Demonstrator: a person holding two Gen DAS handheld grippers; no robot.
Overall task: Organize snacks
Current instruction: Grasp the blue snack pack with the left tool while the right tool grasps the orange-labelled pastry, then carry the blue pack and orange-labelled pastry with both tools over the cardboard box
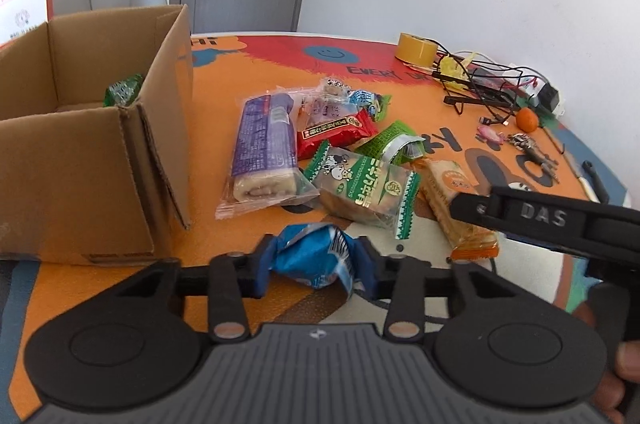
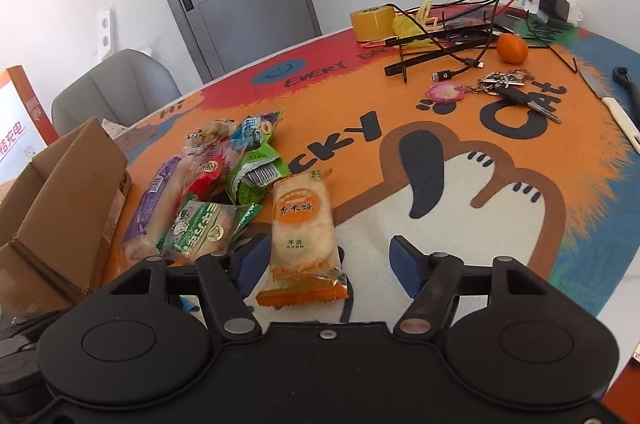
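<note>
My left gripper [image 1: 316,260] and right gripper [image 2: 328,258] are black, with blue pads [image 2: 404,260], silver pivot screws, round side discs and ribbed grey bases.

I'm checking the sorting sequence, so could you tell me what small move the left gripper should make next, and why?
Probably carry the blue snack packet left and up over the cardboard box. The left gripper is already shut on it, the box stands open just to its left with one green packet inside, and the other snacks still lie on the mat.
</note>
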